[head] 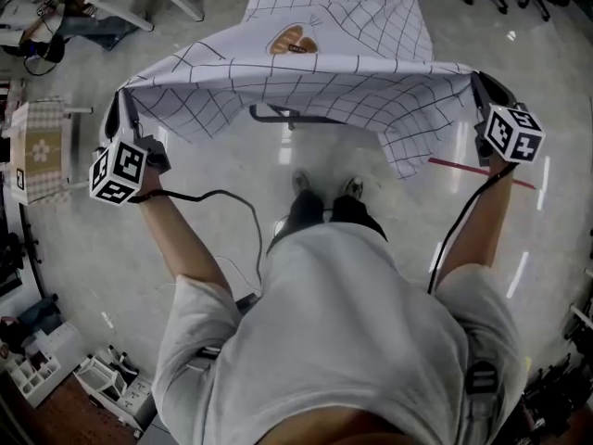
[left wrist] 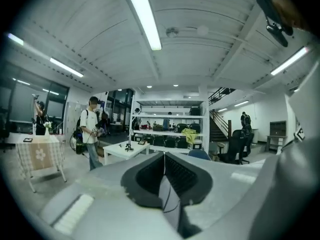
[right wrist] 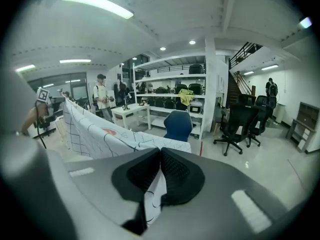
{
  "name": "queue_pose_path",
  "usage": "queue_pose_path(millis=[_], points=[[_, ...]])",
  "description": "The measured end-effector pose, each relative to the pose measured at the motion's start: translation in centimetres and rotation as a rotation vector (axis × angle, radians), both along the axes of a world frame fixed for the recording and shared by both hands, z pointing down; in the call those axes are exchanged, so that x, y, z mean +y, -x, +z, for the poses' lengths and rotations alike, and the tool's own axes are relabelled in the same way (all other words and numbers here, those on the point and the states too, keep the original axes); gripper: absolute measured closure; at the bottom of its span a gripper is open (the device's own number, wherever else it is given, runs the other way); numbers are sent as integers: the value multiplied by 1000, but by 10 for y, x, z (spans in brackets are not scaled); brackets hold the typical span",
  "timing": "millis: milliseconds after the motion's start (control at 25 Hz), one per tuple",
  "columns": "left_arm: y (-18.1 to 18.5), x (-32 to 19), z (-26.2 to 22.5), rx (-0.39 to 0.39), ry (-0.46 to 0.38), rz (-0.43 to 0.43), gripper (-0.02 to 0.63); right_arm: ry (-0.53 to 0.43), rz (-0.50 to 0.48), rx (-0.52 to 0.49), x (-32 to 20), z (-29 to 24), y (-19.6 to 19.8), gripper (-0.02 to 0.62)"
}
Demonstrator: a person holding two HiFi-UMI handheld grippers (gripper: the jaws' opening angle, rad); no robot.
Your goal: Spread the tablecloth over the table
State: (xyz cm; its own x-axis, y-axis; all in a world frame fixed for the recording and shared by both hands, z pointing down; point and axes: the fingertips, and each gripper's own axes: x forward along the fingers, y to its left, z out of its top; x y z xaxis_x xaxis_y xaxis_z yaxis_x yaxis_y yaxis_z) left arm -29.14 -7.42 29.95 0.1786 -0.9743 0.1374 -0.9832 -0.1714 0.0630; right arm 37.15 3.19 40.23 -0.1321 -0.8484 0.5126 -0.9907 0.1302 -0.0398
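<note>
Two near corners of the tablecloth (head: 324,77) are pinched and held up in the air. Its far part, with the orange print (head: 293,40), lies over what I take to be the table, hidden beneath it. At the left corner, the left gripper (left wrist: 164,181) has its jaws closed tight on a sliver of checked fabric. Between the hands the near edge runs fairly taut, with a loose flap hanging toward the right. At the right corner, the right gripper (right wrist: 156,179) likewise clamps a fold. To do this well, hold both hands level and evenly apart, draw the cloth toward the body, then lower it squarely so the overhang matches on both sides.
</note>
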Motion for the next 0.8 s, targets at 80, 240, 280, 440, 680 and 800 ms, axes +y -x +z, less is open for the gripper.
queue_pose_path(millis=[80,240,280,440,680,800], points=[[21,-6,-11,-18,-30,-23,583,-24,-19,-43,-18,3,21,580],[63,-20,36,-10,73,-55,583,7,-34,-80,-35,21,55,581],[65,-19,50,3,105,-65,583,23,-39,-81,-34,25,55,580],[54,-3,94,45,190,-88,583,67,-54,-69,-30,43,46,581],[59,-2,67,3,128,-100,583,49,-75,-43,-48,38,51,581],[74,-3,76,17,168,-111,583,61,-119,-45,-54,41,59,581]])
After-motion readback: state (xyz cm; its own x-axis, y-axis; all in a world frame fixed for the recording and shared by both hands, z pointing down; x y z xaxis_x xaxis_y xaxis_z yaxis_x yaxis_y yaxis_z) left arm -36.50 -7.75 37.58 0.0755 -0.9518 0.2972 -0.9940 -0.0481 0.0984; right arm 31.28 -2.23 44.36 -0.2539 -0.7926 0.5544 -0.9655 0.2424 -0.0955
